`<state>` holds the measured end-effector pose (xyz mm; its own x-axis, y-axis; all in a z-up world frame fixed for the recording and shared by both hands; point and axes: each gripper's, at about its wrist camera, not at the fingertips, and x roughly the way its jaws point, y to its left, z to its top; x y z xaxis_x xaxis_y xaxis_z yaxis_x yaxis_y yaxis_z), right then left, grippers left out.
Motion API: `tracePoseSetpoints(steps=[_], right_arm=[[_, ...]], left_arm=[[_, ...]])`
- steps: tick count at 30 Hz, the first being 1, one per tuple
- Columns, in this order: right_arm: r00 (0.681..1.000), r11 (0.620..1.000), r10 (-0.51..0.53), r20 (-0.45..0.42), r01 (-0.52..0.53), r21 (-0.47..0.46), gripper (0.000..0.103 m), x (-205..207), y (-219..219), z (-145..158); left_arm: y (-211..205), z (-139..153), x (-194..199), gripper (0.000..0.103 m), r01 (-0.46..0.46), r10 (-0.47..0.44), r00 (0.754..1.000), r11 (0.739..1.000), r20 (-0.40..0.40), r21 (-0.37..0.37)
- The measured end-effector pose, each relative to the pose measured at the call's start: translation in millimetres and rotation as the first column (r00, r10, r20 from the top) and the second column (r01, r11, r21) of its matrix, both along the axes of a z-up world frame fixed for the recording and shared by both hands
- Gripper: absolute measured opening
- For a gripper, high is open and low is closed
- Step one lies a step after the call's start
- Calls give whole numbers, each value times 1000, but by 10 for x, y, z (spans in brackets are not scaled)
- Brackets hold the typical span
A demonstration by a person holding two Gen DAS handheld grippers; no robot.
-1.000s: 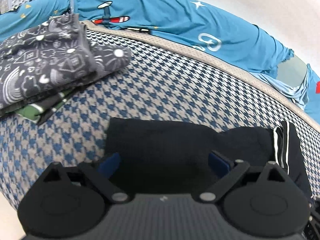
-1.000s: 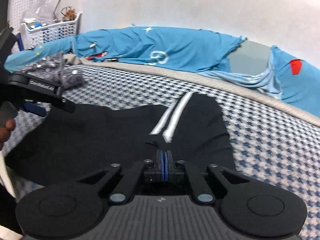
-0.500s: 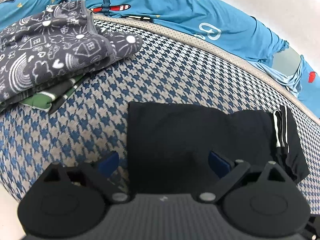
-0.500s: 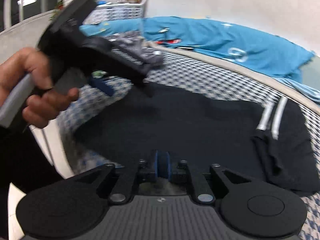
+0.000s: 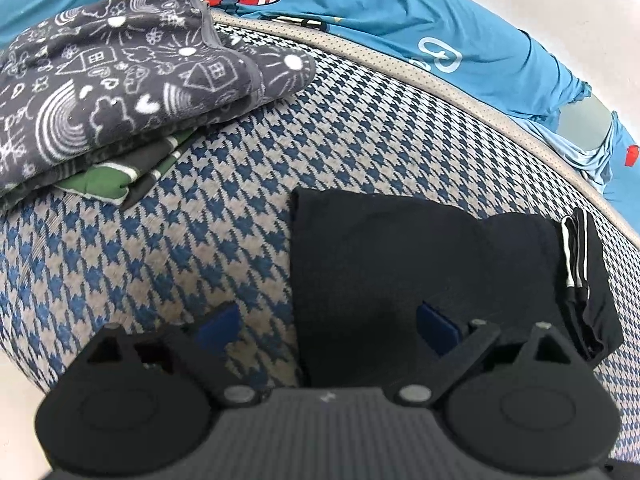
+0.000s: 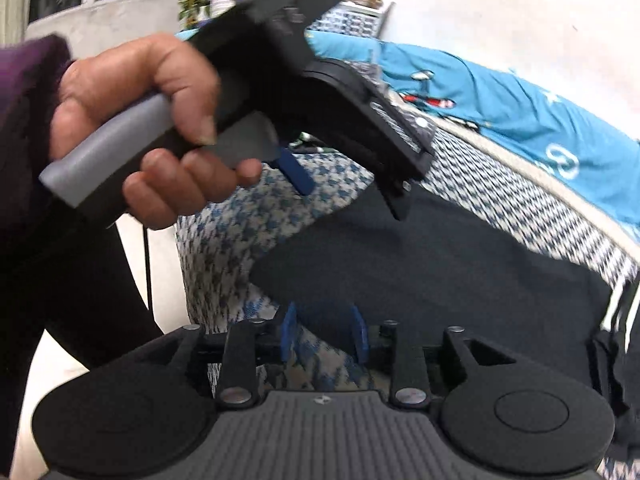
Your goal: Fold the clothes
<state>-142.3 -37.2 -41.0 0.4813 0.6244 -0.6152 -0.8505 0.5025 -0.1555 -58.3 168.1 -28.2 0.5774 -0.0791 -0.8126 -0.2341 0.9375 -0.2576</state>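
No brand or label can be read; the only writing is a white letter-like mark on the blue sheet [image 5: 400, 12], too distorted to make out, among its star and aeroplane prints.

One black garment [image 5: 420, 272] with white side stripes lies folded on the checked mattress [image 5: 140, 264], near its front edge and toward the right. Its striped part is bunched at the right end.

Two other folded items form one stack at the mattress's left rear: a grey doodle-print blanket [image 5: 120, 88] on top, and a green striped cloth [image 5: 116, 180] beneath it, showing only at the front edge. The stack is well apart from the black garment.

The left gripper [image 5: 328, 326] hangs over the garment's left edge, its fingers spread wide and holding nothing; one blue pad sits over the bare mattress, the other over the black cloth. A hand [image 6: 148, 128] grips its grey handle, with a dark sleeve behind.

The right gripper [image 6: 323, 336] sits at the garment's near corner at the front edge, its fingers parted by a modest gap. The cloth's corner appears between the pads; whether it is touched cannot be told, and that view is blurred.

A white basket [image 6: 352, 20] stands beyond the mattress's far edge, against the wall.
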Motion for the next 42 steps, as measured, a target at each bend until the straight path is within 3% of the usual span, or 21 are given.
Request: tracePoseSetpoints(steps=[5,13,16,18,20,23,30,39,42], right_arm=[[994,997,69,83,-65,-46,42,-89,184,-57],[963,984,123,240,-88,-154,42,-169,438,-275],[963,987,115,244,-82,-142,41,-138,449,-292],[964,988,108,244,-78,-131,35,-115,452,-299],[961,990,96,260,-65,-126,8,-109,459,-287],[965,995,55,255,-32,-91,7,-53,412,-216],[989,999,-33,143,29,33,7,133,246,-11],[994,982,-108,12,105,154,7,335,60,200],[993,979,-114,-21,116,167,7,364,61,188]], left_arm=[[62,-28,11,96,-10,10,1000,1000,-17,-23],[101,-39,24,96,-5,3,1000,998,-28,-68],[92,-47,31,96,-2,-1,999,997,-33,-77],[95,-45,33,96,-5,2,999,996,-34,-86],[104,-48,37,96,-7,3,999,995,-36,-101],[116,-56,44,96,-9,4,999,992,-40,-123],[149,-76,96,97,-6,-2,999,970,-32,-241],[131,-183,381,72,-7,1,1000,945,-21,-327],[116,-235,473,43,-30,21,999,935,-30,-354]])
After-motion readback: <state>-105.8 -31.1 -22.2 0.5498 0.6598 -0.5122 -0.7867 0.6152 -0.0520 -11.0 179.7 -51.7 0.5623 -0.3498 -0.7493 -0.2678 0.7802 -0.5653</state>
